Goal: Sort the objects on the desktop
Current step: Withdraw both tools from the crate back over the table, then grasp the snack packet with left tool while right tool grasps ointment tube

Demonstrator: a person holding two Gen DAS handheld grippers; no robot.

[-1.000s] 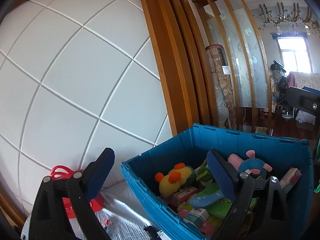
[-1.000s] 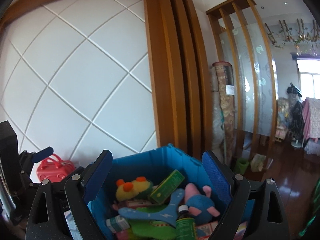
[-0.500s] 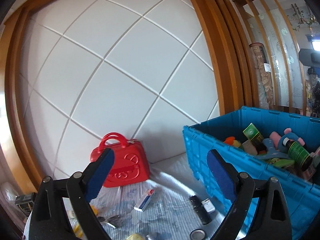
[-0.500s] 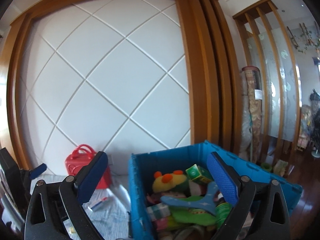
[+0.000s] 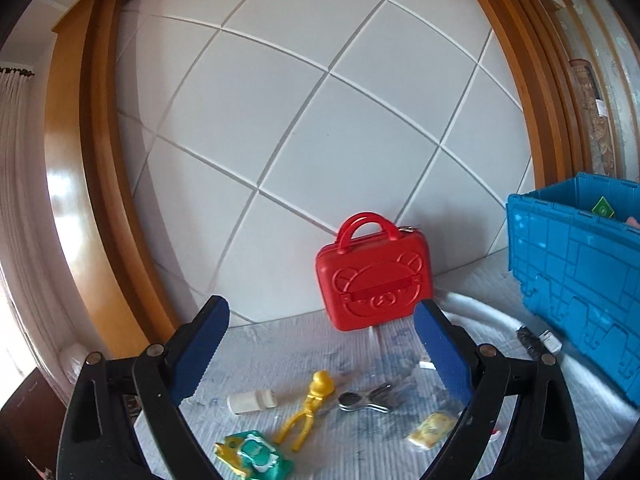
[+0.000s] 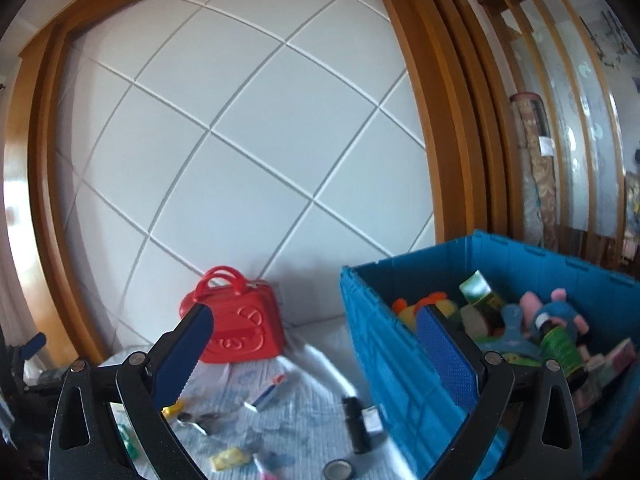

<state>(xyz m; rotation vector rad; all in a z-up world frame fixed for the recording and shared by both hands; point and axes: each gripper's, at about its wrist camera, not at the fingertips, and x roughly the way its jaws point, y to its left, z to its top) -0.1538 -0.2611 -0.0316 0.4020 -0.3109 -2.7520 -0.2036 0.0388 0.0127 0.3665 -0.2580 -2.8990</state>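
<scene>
Both views have swung left off the blue crate [image 6: 400, 344], still full of plush toys [image 6: 560, 314] and boxes; red case [image 5: 374, 276] stands shut on the bench [image 5: 360, 452]. Left hand-held gripper [image 5: 320, 344] and right hand-held gripper [image 6: 314, 350] gape wide, empty.

Red bear case [image 5: 374, 276] against the wall, blue crate [image 5: 576, 272] right, empty wide claw [image 5: 320, 352].

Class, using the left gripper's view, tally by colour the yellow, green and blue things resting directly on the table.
Yellow: 2 (yellow plastic duck-headed tongs, small yellow sachet)
Green: 1 (green soft wipes pack)
Blue: 1 (large blue plastic crate)
Total: 4
</scene>
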